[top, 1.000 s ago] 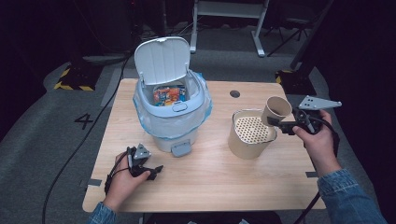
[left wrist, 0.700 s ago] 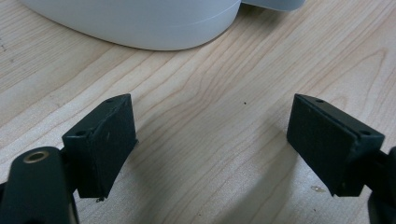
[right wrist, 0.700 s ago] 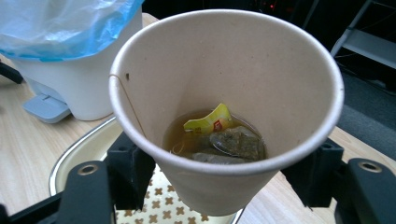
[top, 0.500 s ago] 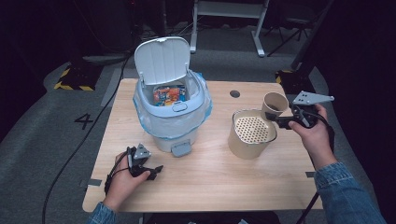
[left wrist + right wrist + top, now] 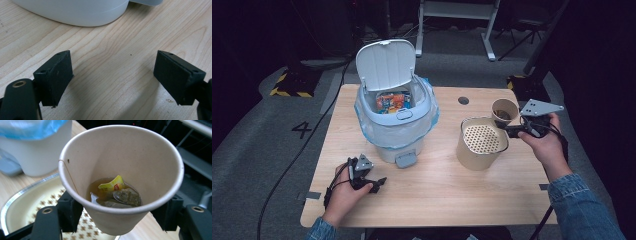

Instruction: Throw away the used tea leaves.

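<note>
At the lower left of the high view, the left tongs [image 5: 379, 181] are resting on the tabletop [image 5: 447, 195] with jaws standing wide apart and nothing between them; the left gripper view is showing bare wood between the pads and the white base of the bin [image 5: 75, 12] along its upper edge. At centre left, the pedal bin [image 5: 396, 117] is standing with its lid up and a blue liner folding over the rim; colourful wrappers are lying inside, though what is beneath them cannot be made out. Right of centre, a tan strainer pot [image 5: 482, 142] with a perforated insert is sitting on the wood. At the right, the right tongs [image 5: 503, 127] are clamping the paper cup [image 5: 504, 111], which is sitting just above and behind the pot's rim. In the right gripper view the cup [image 5: 120, 177] is carrying brown liquid, a tea bag [image 5: 126, 197] and a yellow tag. Judged risks: the thin wall is likely buckling if squeezed harder, slipping if held looser; tilting too fast could be sending liquid over the pot's rim onto the tabletop, and the wet bag may be sticking inside. The cup's lower body is hiding behind the jaws, so the contact is hard to confirm.
</note>
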